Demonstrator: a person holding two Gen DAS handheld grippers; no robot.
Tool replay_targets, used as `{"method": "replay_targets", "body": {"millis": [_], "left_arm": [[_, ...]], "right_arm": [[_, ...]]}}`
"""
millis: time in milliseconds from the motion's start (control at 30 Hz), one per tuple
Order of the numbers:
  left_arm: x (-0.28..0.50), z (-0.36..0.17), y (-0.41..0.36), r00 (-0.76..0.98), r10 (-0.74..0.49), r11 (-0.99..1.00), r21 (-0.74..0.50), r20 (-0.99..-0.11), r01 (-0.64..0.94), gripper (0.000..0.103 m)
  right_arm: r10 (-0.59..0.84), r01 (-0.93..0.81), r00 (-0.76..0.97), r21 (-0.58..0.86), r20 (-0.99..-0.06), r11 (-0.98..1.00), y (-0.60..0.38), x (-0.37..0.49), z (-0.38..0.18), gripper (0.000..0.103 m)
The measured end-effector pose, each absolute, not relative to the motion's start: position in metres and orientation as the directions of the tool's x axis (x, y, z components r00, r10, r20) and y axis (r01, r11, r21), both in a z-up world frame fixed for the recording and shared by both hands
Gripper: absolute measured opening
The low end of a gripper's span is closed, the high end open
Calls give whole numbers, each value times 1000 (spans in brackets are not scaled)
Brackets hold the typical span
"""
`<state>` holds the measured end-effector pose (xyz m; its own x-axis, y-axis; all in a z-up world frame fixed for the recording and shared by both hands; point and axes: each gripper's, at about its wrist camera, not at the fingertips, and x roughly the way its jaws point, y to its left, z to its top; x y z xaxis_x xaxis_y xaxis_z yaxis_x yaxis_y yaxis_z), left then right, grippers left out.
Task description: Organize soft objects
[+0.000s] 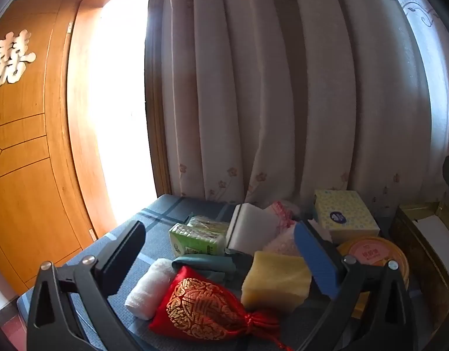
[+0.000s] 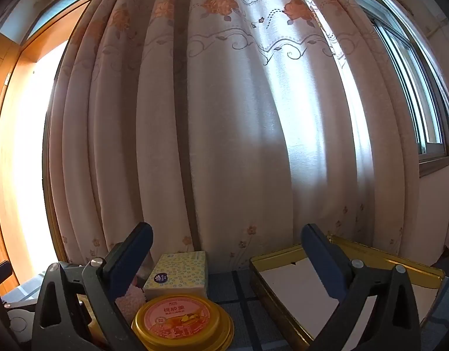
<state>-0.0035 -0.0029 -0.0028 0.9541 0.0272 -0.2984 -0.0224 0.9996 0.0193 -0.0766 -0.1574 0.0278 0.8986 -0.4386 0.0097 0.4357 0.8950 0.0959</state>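
Partly hidden pink cloth [image 1: 278, 219], tin [image 1: 373, 256] behind right finger.

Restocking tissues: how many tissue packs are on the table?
2, maybe more hidden: a green tissue pack at the pile's left, and a yellow dotted tissue pack at the back right, behind the round tin.

red-gold pouch [image 1: 201, 307], yellow sponge [image 1: 275, 282], floral curtain [image 2: 224, 117]

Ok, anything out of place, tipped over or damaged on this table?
Nothing looks spilled or damaged. The soft items sit in a loose jumble: the red pouch lies on its side against the yellow sponge and the white rolled cloth. The gold tray holds none of them.
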Motion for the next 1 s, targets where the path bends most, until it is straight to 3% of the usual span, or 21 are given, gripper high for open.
{"method": "replay_targets", "body": {"millis": [1000], "left_arm": [[-1,-1,-4,953,16,1000,20,-303,-10,103]], "right_arm": [[-443,441,896,101,-7,892,-159,-75,29,102]]}}
